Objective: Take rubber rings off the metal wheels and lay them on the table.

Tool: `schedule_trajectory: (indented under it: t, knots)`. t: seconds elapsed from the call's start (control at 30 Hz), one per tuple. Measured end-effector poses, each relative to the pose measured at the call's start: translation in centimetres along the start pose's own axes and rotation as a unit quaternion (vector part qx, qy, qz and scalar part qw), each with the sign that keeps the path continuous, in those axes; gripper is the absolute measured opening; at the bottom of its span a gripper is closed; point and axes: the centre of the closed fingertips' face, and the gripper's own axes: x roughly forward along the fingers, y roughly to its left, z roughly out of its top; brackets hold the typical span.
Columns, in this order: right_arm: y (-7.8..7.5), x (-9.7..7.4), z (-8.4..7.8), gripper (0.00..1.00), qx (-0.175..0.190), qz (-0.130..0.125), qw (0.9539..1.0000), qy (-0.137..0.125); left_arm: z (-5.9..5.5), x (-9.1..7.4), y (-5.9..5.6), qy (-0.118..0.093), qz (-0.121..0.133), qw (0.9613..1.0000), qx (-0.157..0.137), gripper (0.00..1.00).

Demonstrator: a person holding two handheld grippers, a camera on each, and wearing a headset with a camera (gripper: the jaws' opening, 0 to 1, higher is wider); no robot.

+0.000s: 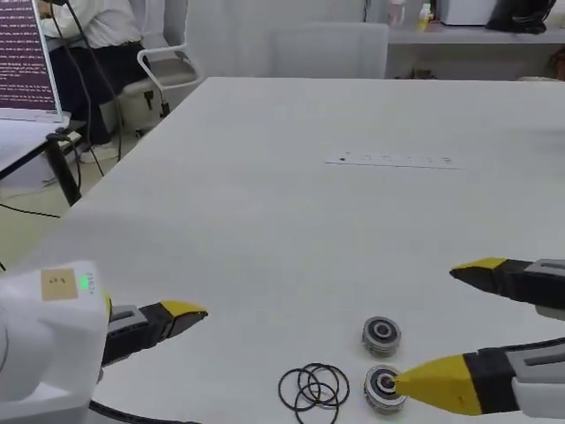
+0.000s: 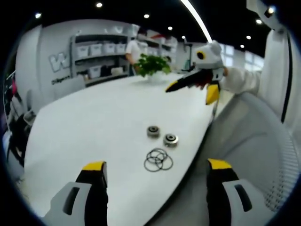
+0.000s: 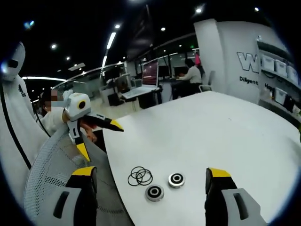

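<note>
Two small metal wheels stand near the table's front edge: one (image 1: 381, 333) farther back, one (image 1: 385, 389) nearer, both with dark hubs. A loose pile of black rubber rings (image 1: 313, 387) lies flat just to their left. My right gripper (image 1: 426, 326) is open, its lower yellow fingertip beside the nearer wheel and its upper jaw well apart. My left gripper (image 1: 177, 318) hovers left of the rings. In the left gripper view the jaws (image 2: 156, 165) stand wide open over the rings (image 2: 158, 159), with the wheels (image 2: 153, 131) (image 2: 170, 139) beyond. In the right gripper view the open gripper (image 3: 151, 173) frames the wheels (image 3: 176, 179) (image 3: 154, 192) and the rings (image 3: 140, 176).
The white table (image 1: 291, 203) stretches far ahead, with a thin printed strip (image 1: 393, 161) lying mid-table. A monitor (image 1: 25, 53) and a seated person (image 1: 97, 35) are at the far left, beside chairs (image 1: 163, 75). A white mesh chair (image 2: 254, 141) stands at the table's near edge.
</note>
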Motion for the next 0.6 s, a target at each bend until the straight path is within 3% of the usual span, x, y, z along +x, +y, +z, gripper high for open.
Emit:
schedule_trajectory:
  t: [0.3,0.6]
  knots:
    - [-2.0,-3.6,-1.3,0.99,0.029,-0.038,0.9985,-0.028,0.5,-0.1,0.2,-0.017,0.002,0.9998,-0.013,0.97]
    - [-2.8,-5.0,-4.1,0.99,0.046,-0.063,0.9969,-0.007,0.7,-0.2,0.6,-0.028,0.009,0.9992,-0.027,0.97]
